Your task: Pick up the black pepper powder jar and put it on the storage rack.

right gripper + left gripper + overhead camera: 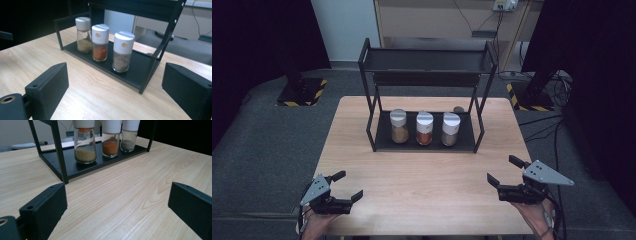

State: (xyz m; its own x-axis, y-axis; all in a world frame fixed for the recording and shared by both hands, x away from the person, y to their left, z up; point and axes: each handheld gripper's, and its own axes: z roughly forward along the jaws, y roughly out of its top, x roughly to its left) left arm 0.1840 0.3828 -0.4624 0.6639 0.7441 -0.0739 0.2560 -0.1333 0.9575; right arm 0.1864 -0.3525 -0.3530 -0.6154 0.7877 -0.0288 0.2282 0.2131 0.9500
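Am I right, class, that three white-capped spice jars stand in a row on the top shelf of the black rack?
Not quite. The three spice jars stand in a row on the bottom shelf of the black rack; the high view shows the top shelf bare.

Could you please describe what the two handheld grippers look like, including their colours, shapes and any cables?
Both the left gripper and the right gripper are black, each with two blocky, flat-faced jaws. On top of each sits a grey three-cornered plate dotted with small holes. A dark cable trails back from the right gripper past the person's wrist. No sleeves are visible.
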